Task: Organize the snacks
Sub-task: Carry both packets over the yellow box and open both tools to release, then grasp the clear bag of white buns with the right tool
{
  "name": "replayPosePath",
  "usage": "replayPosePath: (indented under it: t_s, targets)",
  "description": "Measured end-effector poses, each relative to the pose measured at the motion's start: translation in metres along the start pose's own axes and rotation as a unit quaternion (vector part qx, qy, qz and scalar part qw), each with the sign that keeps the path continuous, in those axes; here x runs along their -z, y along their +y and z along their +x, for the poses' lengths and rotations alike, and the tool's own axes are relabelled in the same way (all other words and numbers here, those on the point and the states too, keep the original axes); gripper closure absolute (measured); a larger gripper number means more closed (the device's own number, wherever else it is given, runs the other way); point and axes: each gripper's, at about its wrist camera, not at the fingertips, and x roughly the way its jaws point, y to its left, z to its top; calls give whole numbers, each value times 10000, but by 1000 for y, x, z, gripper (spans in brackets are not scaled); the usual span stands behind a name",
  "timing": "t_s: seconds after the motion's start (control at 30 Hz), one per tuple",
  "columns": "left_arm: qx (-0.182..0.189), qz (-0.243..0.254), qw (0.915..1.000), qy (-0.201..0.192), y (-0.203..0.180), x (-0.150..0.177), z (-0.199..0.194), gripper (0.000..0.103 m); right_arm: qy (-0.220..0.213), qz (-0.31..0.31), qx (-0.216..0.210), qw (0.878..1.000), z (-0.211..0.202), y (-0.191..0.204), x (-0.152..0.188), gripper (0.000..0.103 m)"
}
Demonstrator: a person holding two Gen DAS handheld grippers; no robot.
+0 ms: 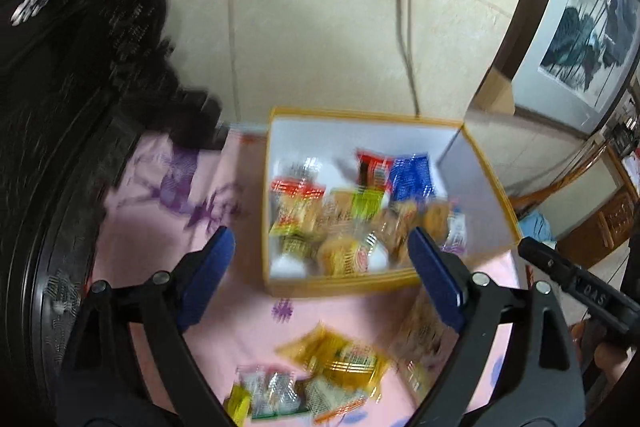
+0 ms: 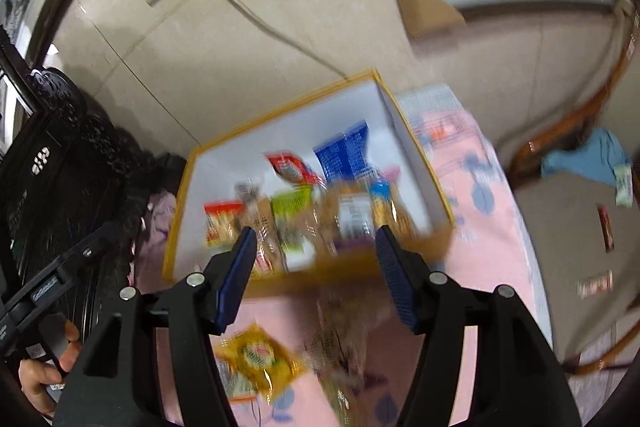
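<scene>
Left tool [image 1: 320, 267] spread, nothing between its blue ribbed pads; right tool [image 2: 316, 267] spread too, empty. Ahead, the yellow-rimmed box [image 1: 344, 285] holds crinkly packets; a yellow packet [image 1: 340, 359] lies flat on the pink tabletop [image 1: 152, 227], long axis slanting.

Pink floral tablecloth [image 1: 160, 227] under yellow-rimmed box [image 1: 340, 283] and loose snack packets [image 1: 340, 359].

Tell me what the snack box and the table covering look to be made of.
Snack box: probably cardboard, matte white inside, yellow edging; thin, flat, straight walls. Table covering: likely woven cloth, matte pink with purple floral print; blur leaves its weave unclear.
</scene>
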Motion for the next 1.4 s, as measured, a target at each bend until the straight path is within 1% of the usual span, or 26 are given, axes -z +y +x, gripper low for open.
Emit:
replayPosePath:
  t_s: [0.07,0.1,0.17,0.2,0.23,0.33,0.43,0.6,0.77,0.9,1.0,1.07,1.13,1.17,1.2,1.27,1.3,1.4]
  targets:
    - [-66,-99,9998,150,12,23,-4,11,231,217,72,9995,5,-9,21,34]
    - [-98,-150,9996,226,17,35,-5,11,389,310,98,9987,9,-13,32,34]
    - [-181,-261,9984,458,29,65,-6,10,592,309,168,9976,17,-17,47,34]
    - [-186,-280,9977,590,34,79,-6,10,753,289,279,9964,25,-18,56,34]
    - [-223,-289,9966,741,38,94,-7,10,844,294,291,9956,30,-20,62,34]
    - [-288,-355,9940,998,47,125,-12,10,1189,382,296,9917,47,-17,77,34]
    - [-302,-524,9915,1153,57,152,-19,10,1283,321,377,9905,60,-9,81,34]
    - [-335,-679,9903,1168,66,165,-28,10,1450,201,612,9873,90,2,80,33]
    - [-433,-913,9889,1087,81,165,-33,10,1602,340,763,9835,116,4,74,33]
    - [-507,-1004,9876,1095,93,165,-31,10,1711,407,978,9795,132,4,72,33]
    - [-655,-975,9873,1069,99,165,-31,10,1852,546,925,9768,144,0,74,33]
    - [-758,-960,9867,1075,102,166,-30,10,1780,420,922,9788,145,-1,76,33]
    - [-852,-915,9859,1109,106,170,-28,10,1760,264,915,9798,146,-1,77,45]
    - [-883,-871,9858,1130,106,171,-27,10,1737,200,899,9805,145,-2,78,48]
    - [-912,-796,9859,1152,106,174,-25,10,1722,142,902,9808,143,-3,78,56]
    - [-948,-537,9871,1171,102,179,-20,10,1692,85,842,9819,137,-8,78,60]
    - [-992,-364,9873,1189,98,183,-16,10,1671,104,812,9825,133,-10,78,64]
    - [-1084,67,9867,1208,88,193,-3,10,1505,98,658,9864,112,-12,78,65]
